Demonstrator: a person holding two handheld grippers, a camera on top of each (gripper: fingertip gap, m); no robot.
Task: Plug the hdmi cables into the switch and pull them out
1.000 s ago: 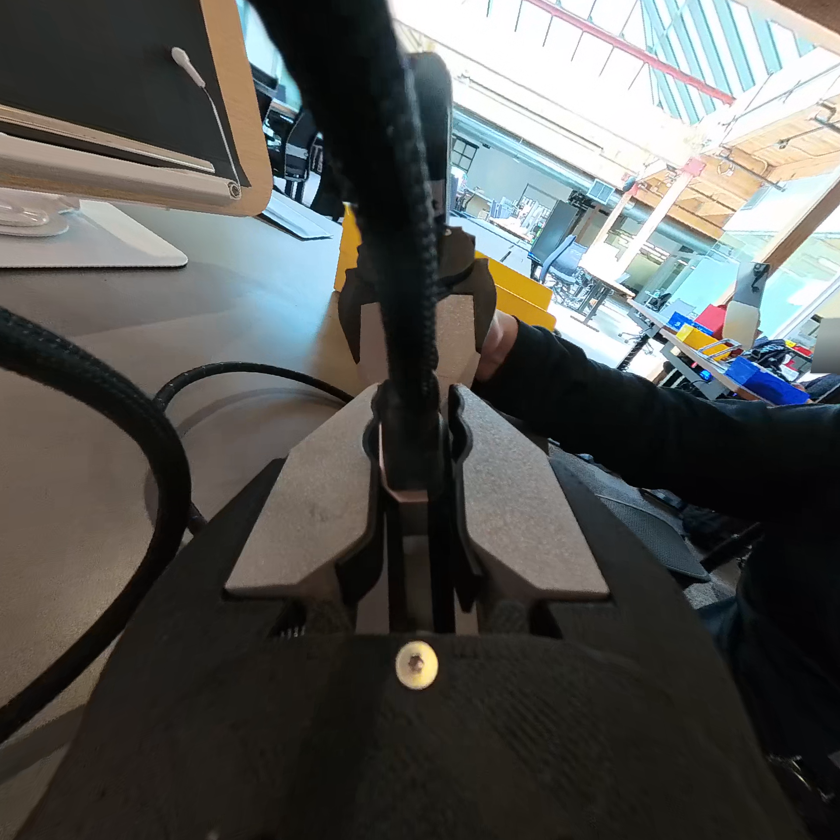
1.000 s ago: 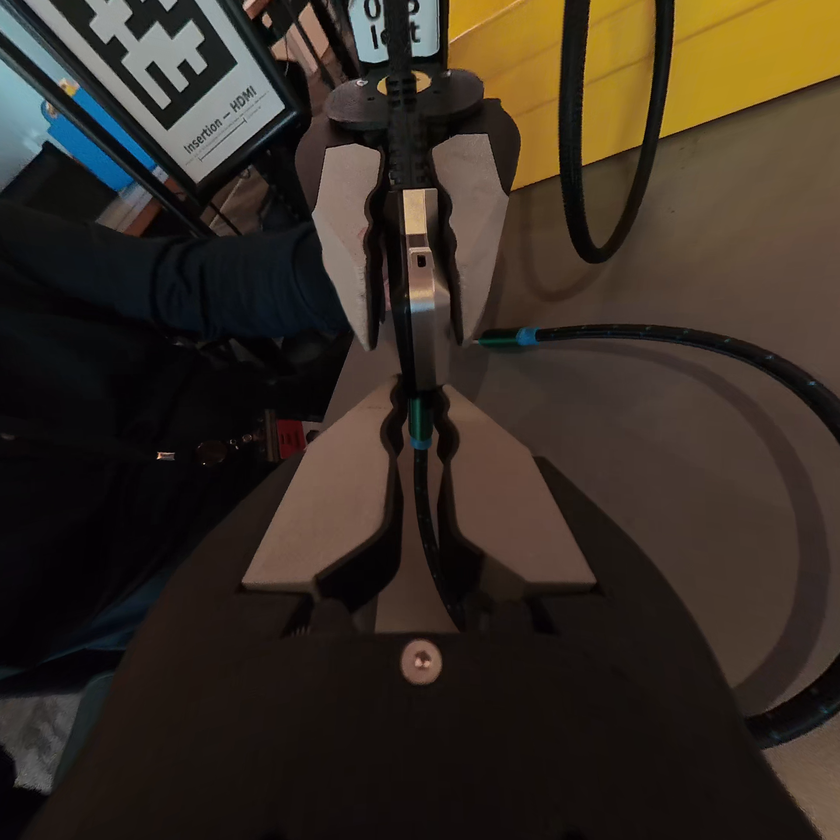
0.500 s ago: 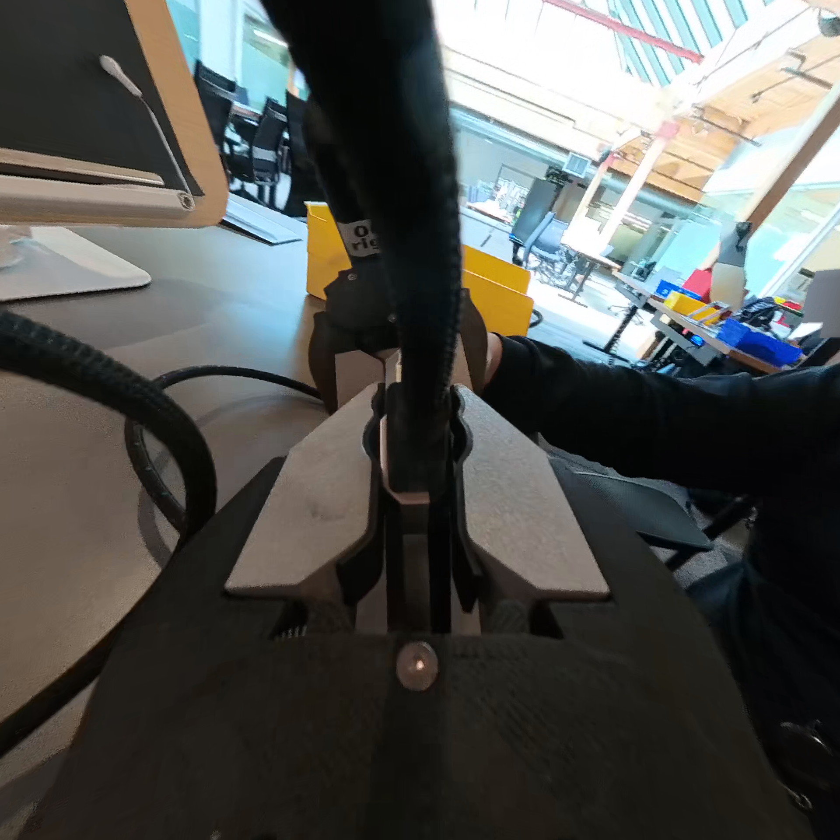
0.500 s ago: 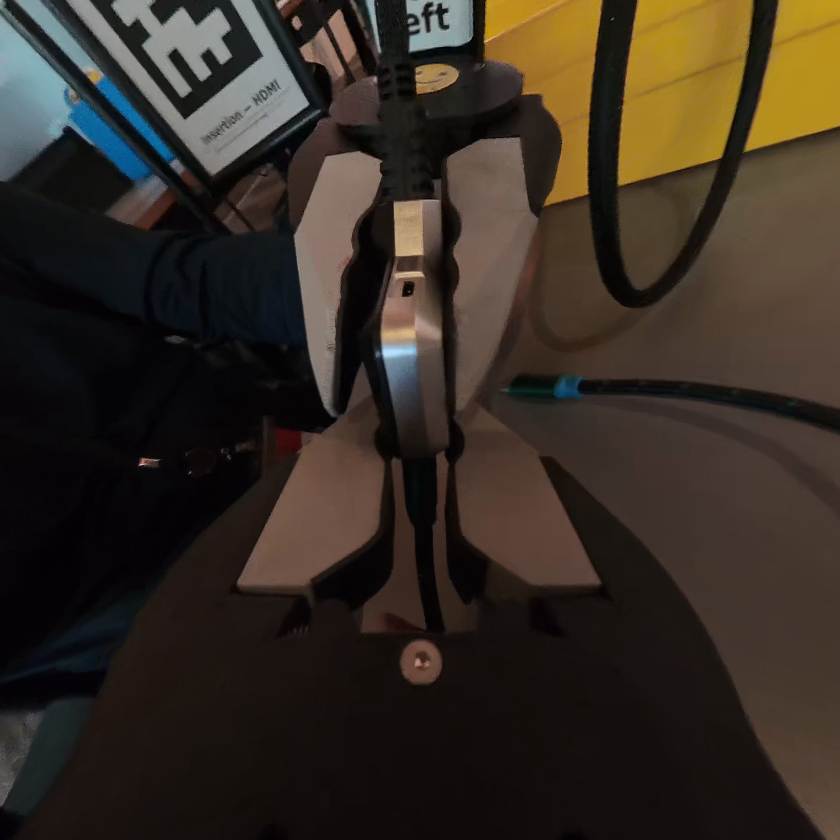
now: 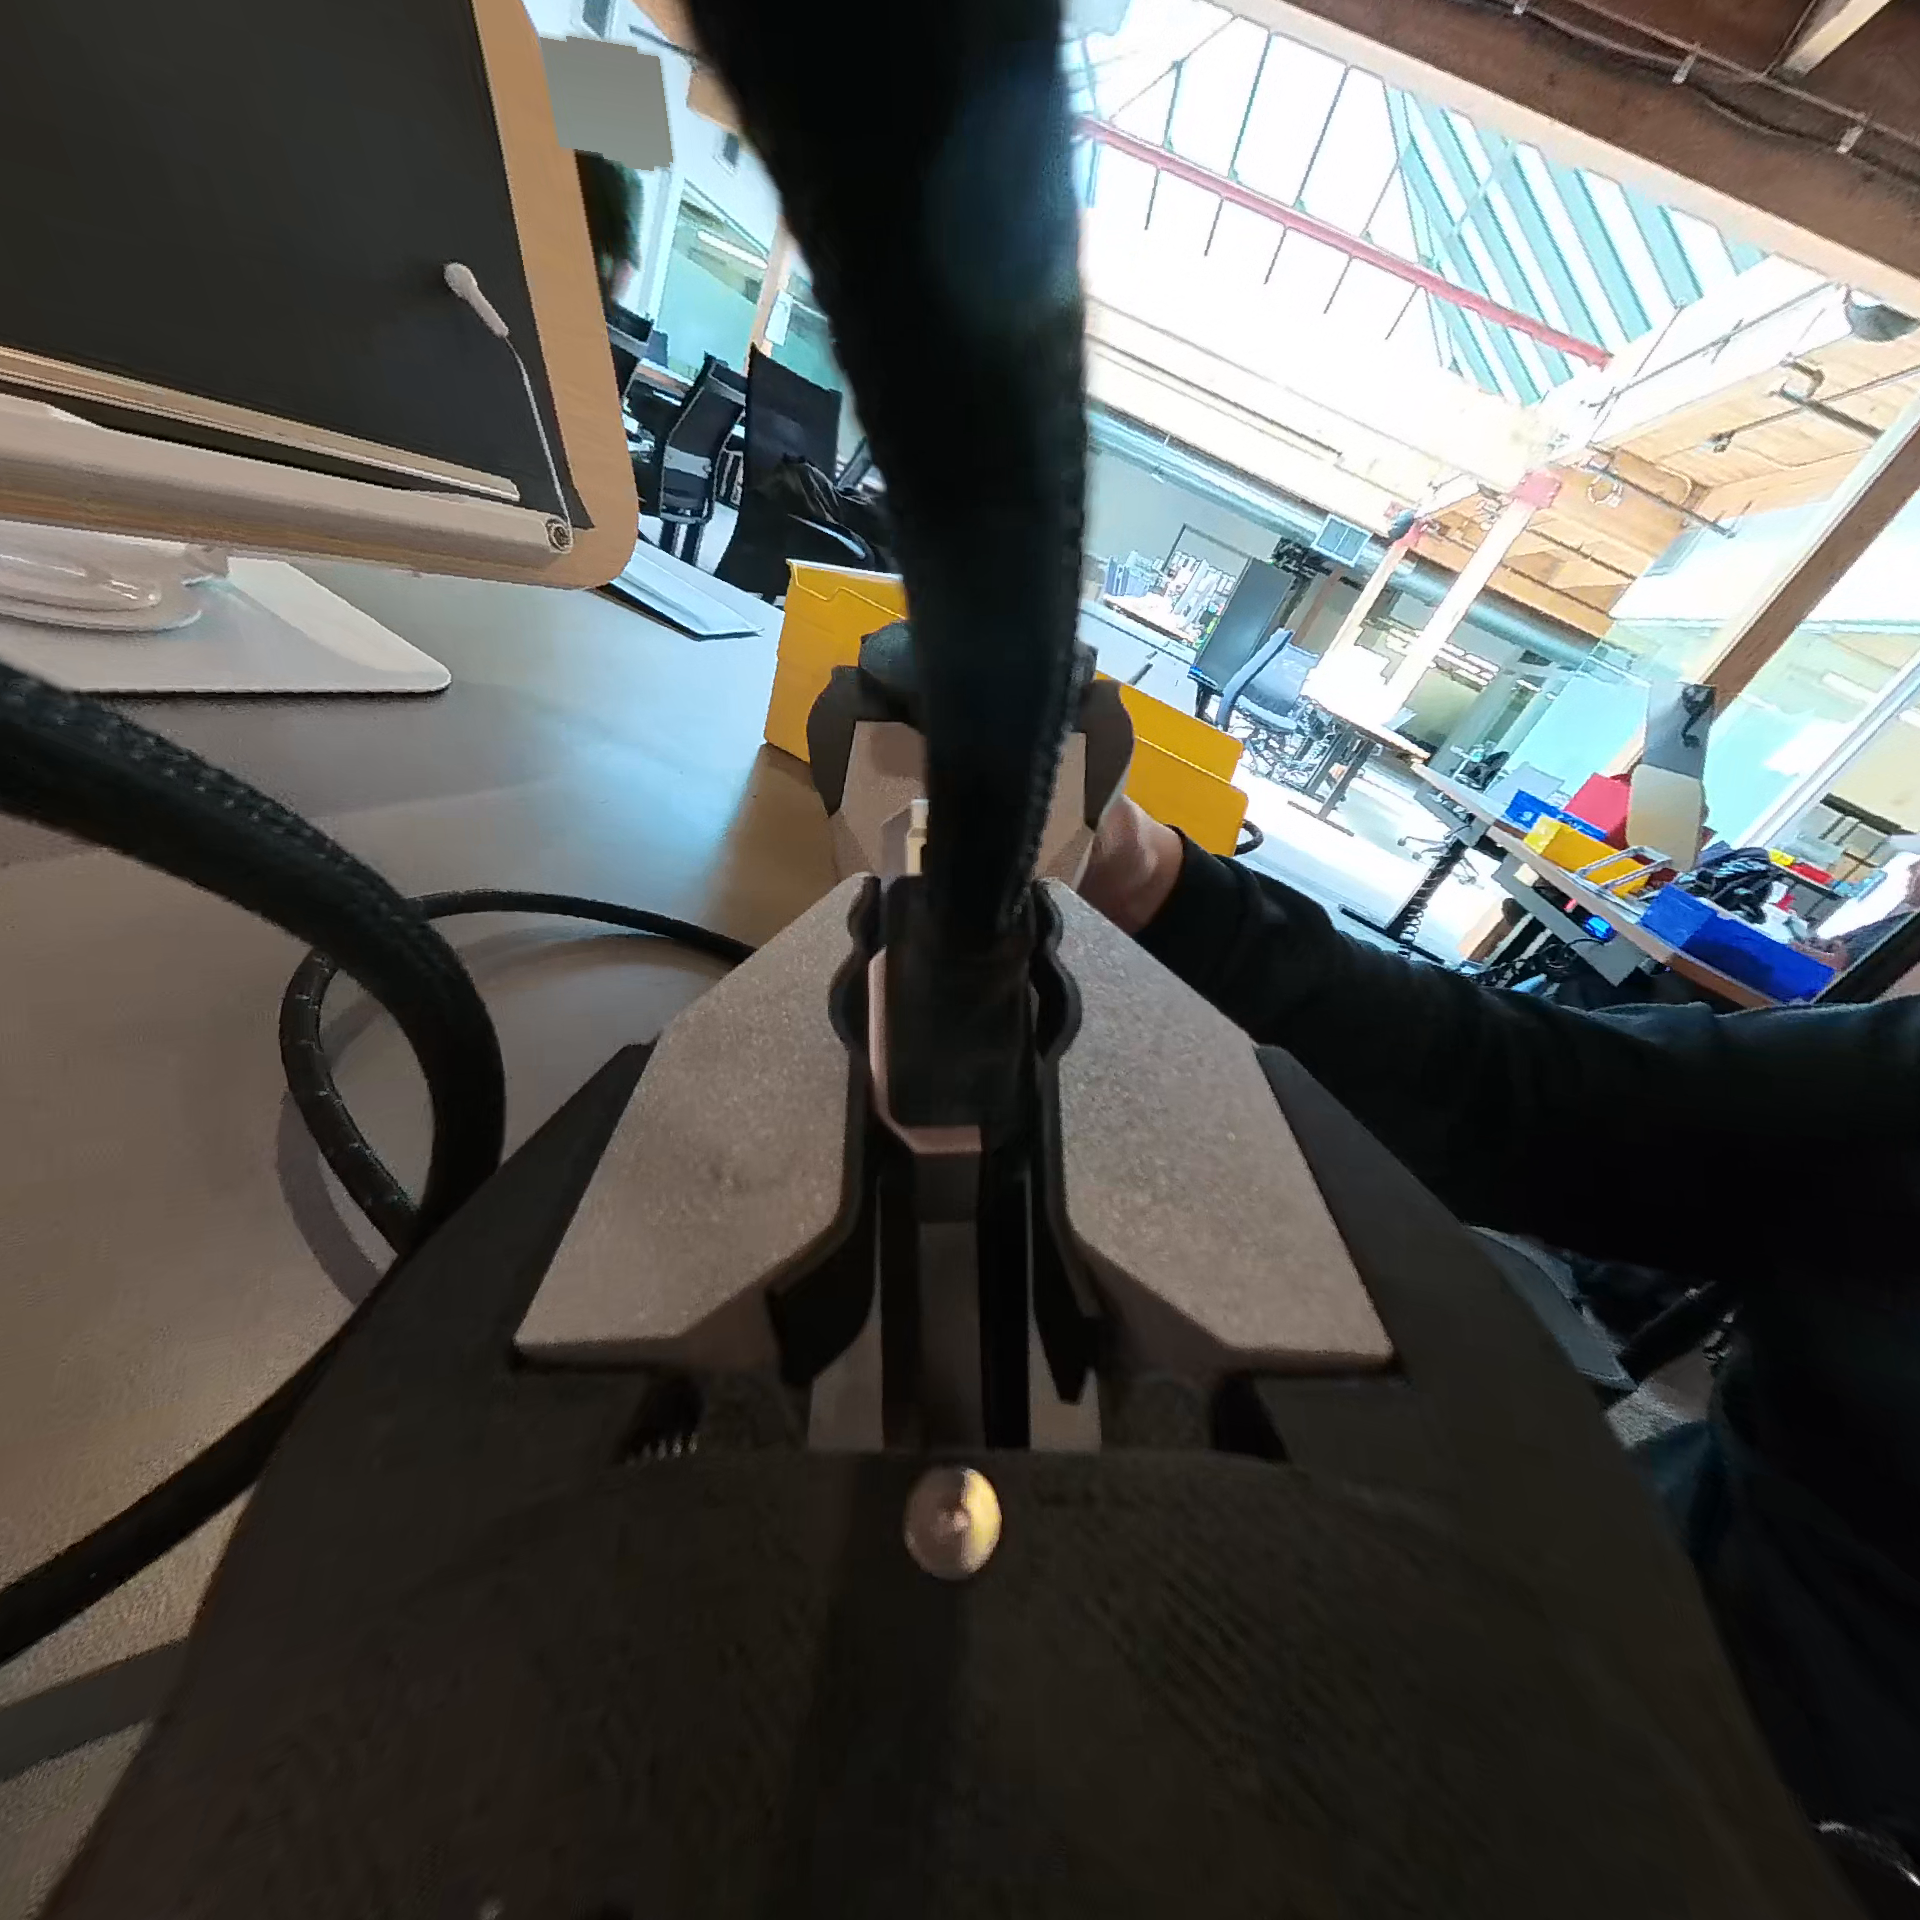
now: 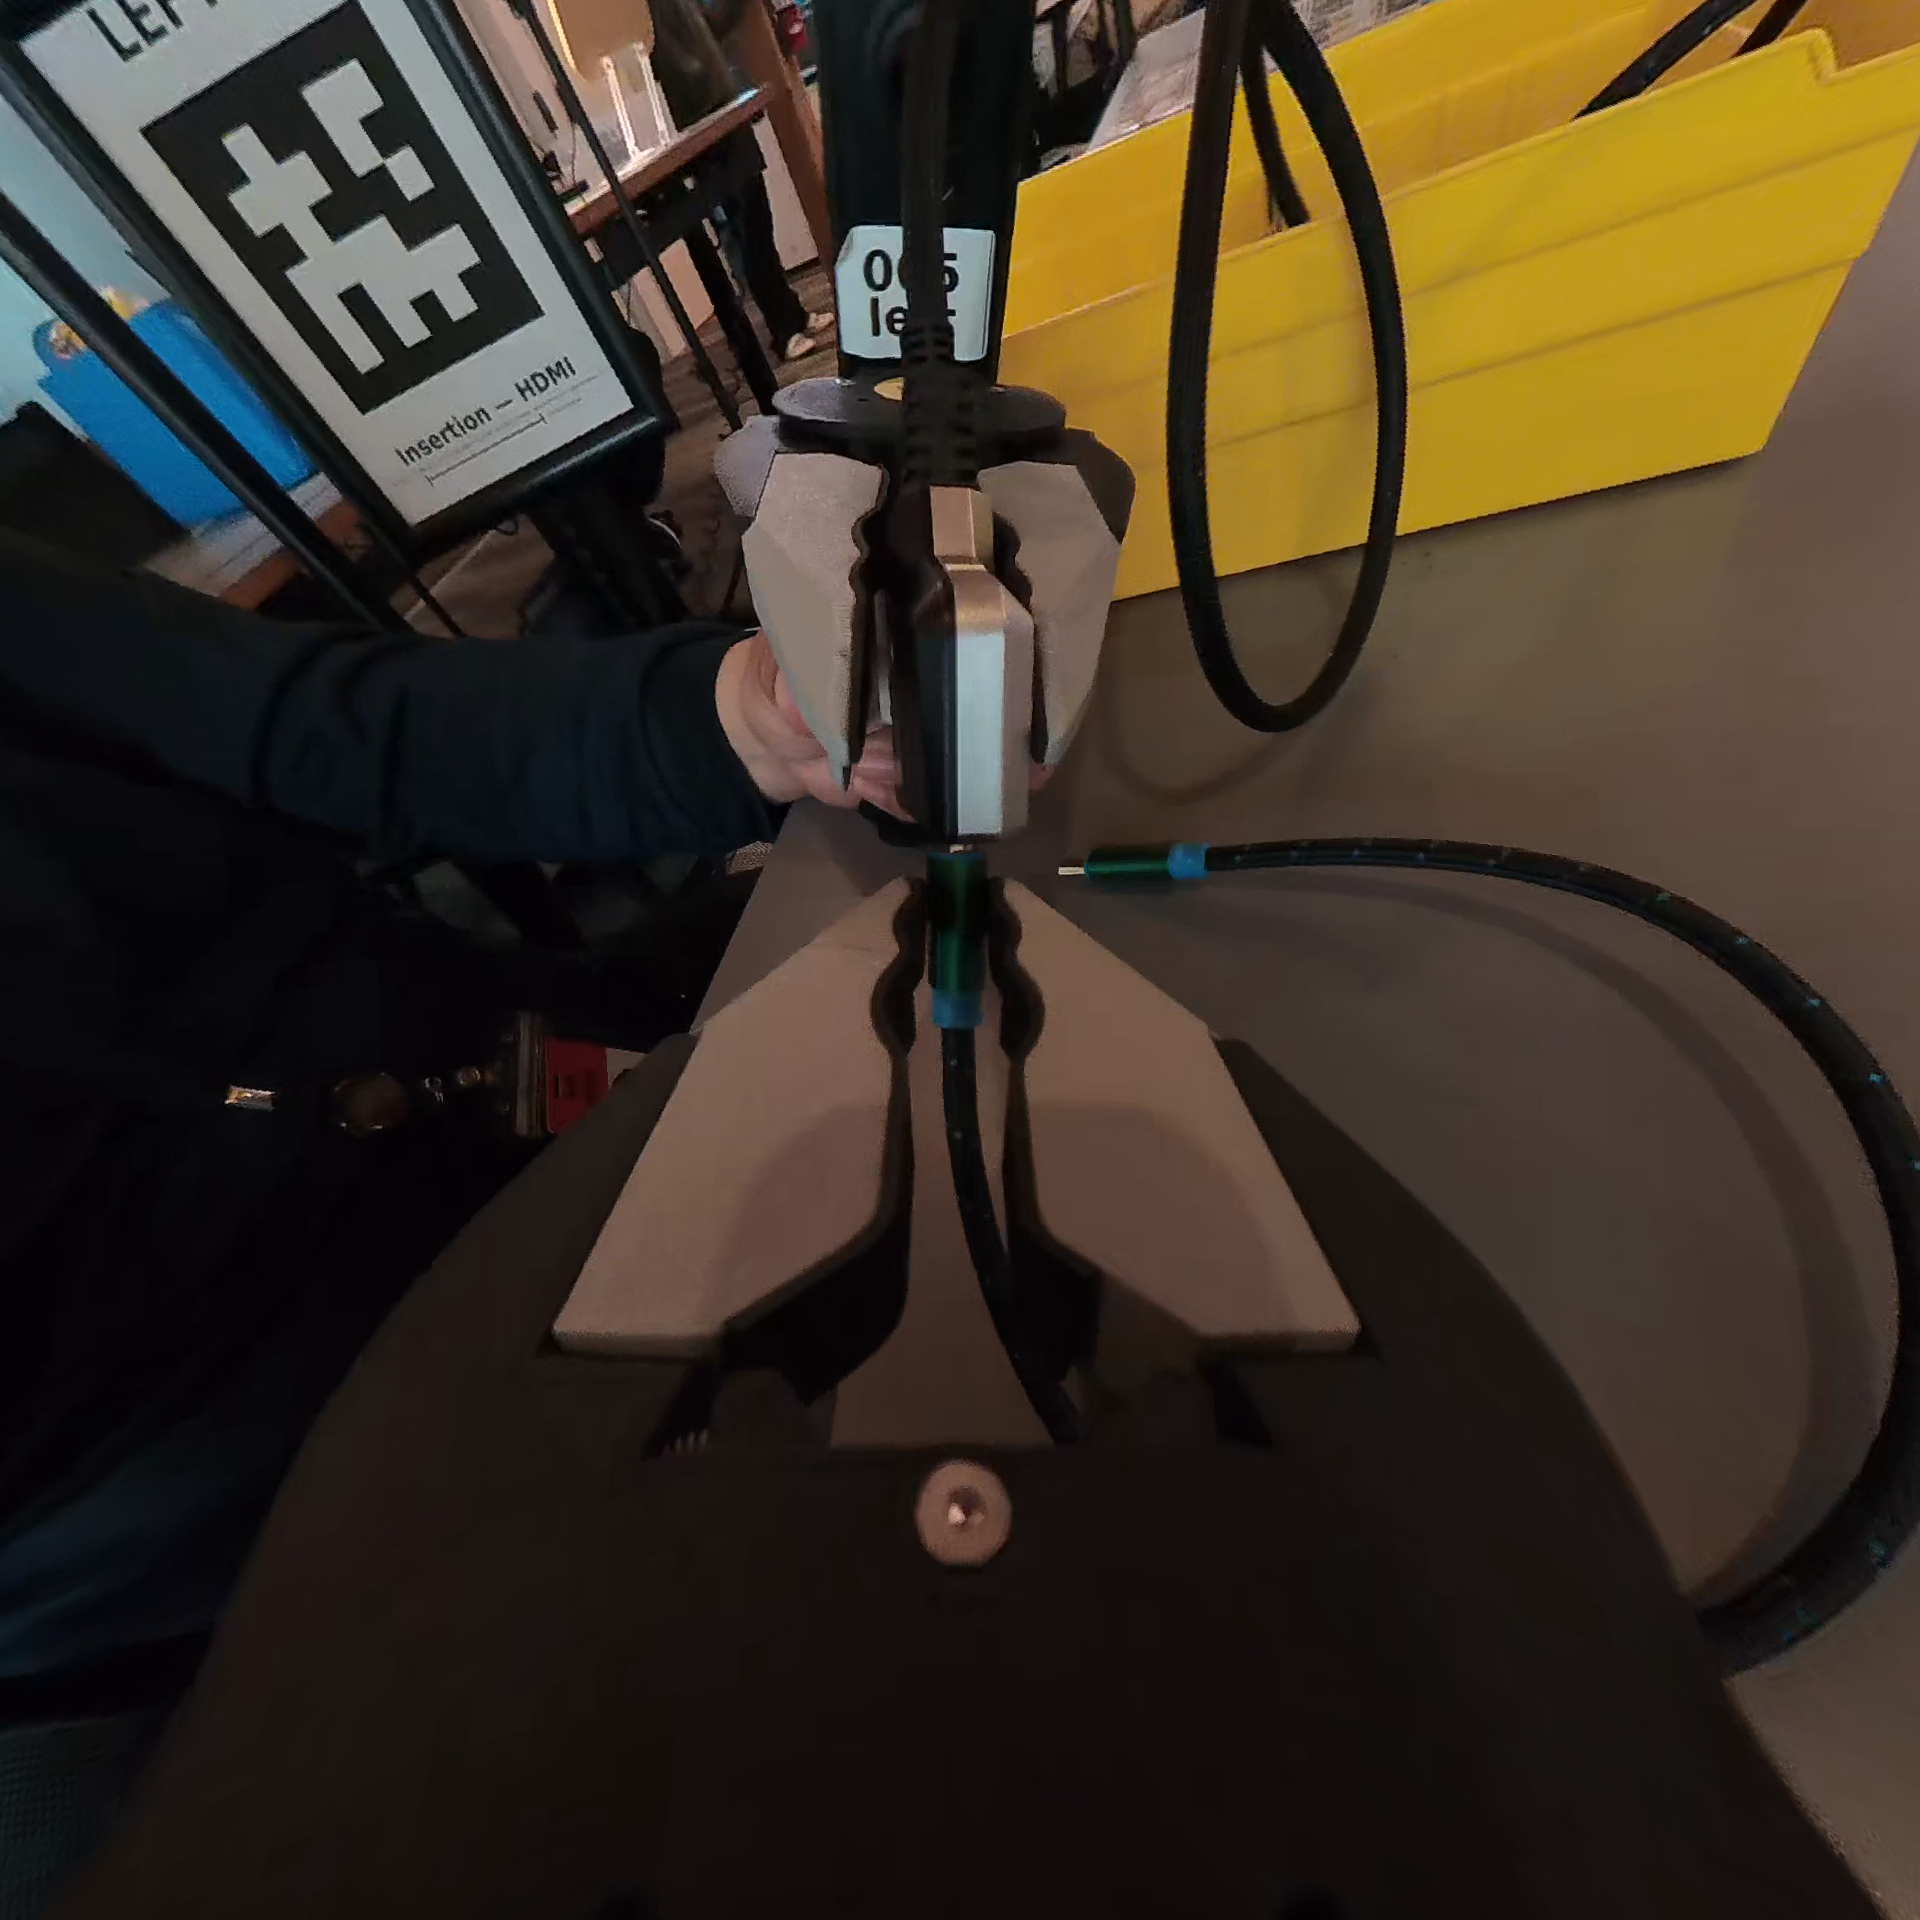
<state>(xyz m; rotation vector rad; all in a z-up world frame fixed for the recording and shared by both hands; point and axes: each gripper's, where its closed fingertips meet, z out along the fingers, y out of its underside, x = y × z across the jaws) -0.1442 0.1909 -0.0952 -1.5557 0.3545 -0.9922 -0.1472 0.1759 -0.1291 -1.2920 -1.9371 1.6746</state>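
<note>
Your left gripper (image 6: 940, 665) is clamped on the silver HDMI switch (image 6: 977, 717), holding it off the counter (image 6: 1558, 779) with its narrow edge turned toward your other hand. That looks like a deliberate brace: with the body pinned between the jaws, the switch has nothing to slide on when a plug is pushed in or tugged out. A thick black braided cable (image 5: 966, 468) runs out of the switch's far end, and in the left wrist view it fills the space just ahead of the jaws, so that view tells you little about the port side.

Your right gripper (image 6: 956, 935) is closed on the green HDMI plug (image 6: 956, 925), with its blue-collared cable (image 6: 977, 1195) trailing back between the jaws toward the wrist. Gripping the rigid plug body instead of the cable gives you control of its angle. The plug tip sits right at the lower edge of the switch, in line with it; whether it is seated in the port or just outside cannot be told from here.

A second green plug (image 6: 1127, 864) lies on the counter just to the right of the switch, its cable (image 6: 1714, 997) sweeping round in a wide curve, apart from both grippers. A yellow bin (image 6: 1558, 260) stands behind, holding more cable loops.
</note>
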